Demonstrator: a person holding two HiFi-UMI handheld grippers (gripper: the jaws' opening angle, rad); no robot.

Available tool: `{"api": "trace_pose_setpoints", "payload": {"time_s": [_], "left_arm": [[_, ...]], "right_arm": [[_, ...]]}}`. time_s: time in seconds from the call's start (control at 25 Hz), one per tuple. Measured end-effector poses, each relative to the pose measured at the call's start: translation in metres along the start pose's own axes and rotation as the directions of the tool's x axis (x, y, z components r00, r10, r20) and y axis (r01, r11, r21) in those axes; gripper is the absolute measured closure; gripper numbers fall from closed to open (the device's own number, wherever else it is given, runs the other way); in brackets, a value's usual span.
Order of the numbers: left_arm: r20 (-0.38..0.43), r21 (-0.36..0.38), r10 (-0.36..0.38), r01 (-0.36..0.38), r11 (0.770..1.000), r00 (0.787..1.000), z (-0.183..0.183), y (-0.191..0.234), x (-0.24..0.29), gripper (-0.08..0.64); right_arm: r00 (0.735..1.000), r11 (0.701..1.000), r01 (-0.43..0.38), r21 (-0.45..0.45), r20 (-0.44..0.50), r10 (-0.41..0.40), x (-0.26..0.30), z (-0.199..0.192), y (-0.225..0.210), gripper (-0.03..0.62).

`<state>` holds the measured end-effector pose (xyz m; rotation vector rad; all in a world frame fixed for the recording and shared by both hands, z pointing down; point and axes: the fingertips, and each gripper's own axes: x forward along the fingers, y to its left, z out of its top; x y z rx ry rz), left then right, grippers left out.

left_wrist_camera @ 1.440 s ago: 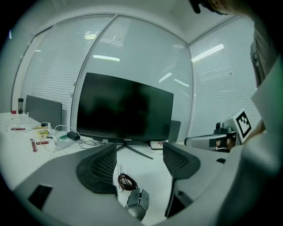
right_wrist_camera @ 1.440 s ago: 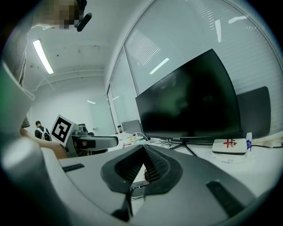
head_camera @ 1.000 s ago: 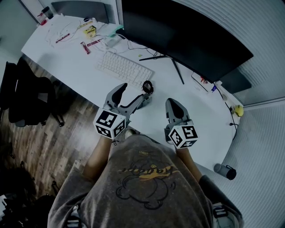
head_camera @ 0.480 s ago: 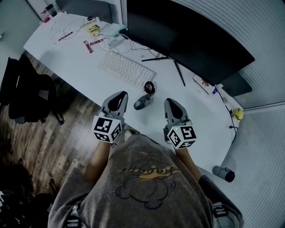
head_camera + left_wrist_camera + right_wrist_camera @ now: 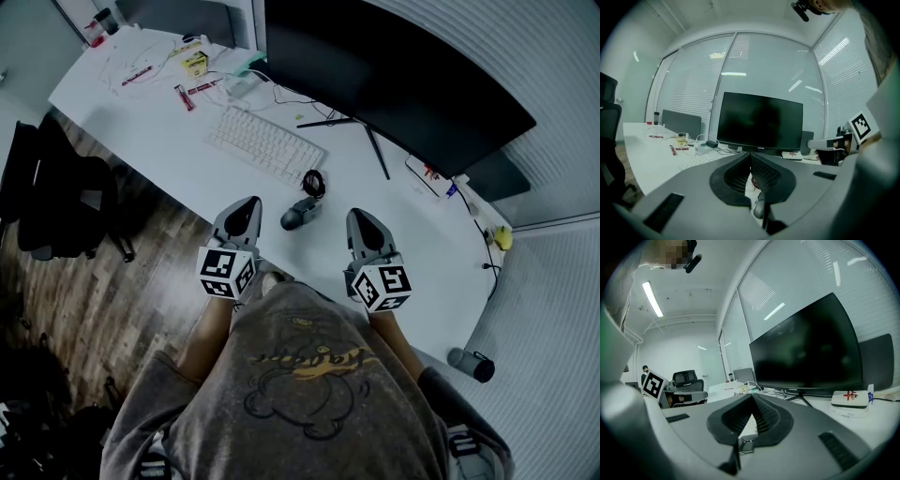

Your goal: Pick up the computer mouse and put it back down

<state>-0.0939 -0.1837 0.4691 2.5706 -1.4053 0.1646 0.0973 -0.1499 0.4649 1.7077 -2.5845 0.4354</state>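
Computer mouse [image 5: 298,215]: a dark body lying on the white bench [image 5: 159,131], held by neither claw. It rests in the gap between the two claws, ahead and to the right of the left claw [image 5: 250,204] and ahead and to the left of the right claw [image 5: 357,216]. It is near both tips and touches neither.

Left claw: its jaws have just been closing and now stand together. In the left gripper view the ribbed pads meet along their length with nothing between them.

Right claw: its jaws are likewise together and empty, as the right gripper view shows, with the tip pointing across the bench toward the monitor [image 5: 394,80]. Both claws lie roughly side by side above the near edge of the bench. Each carries its marker cube [image 5: 223,272] at the rear end, close to the person's grey shirt [image 5: 309,384].

Surroundings: a coiled cable [image 5: 312,182] lies just beyond the mouse, farther from both claws. A white keyboard [image 5: 265,144] lies ahead of the left claw, past the cable and a little to the left. The monitor stands farthest ahead of both claws, along the far side of the bench. A black office chair [image 5: 61,202] stands well to the left of the left claw, off the bench, on the wooden floor [image 5: 103,319].
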Motion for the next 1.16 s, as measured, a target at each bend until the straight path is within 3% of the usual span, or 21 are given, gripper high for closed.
{"api": "trace_pose_setpoints", "payload": {"time_s": [1.16], "left_arm": [[-0.028,-0.024,-0.007,0.006,1.000,1.000,-0.0066,0.0031,0.0014,0.541]], "right_arm": [[1.000,1.000,-0.005,-0.005,-0.030,0.005,0.0009,-0.0078,-0.0004,0.589]]}}
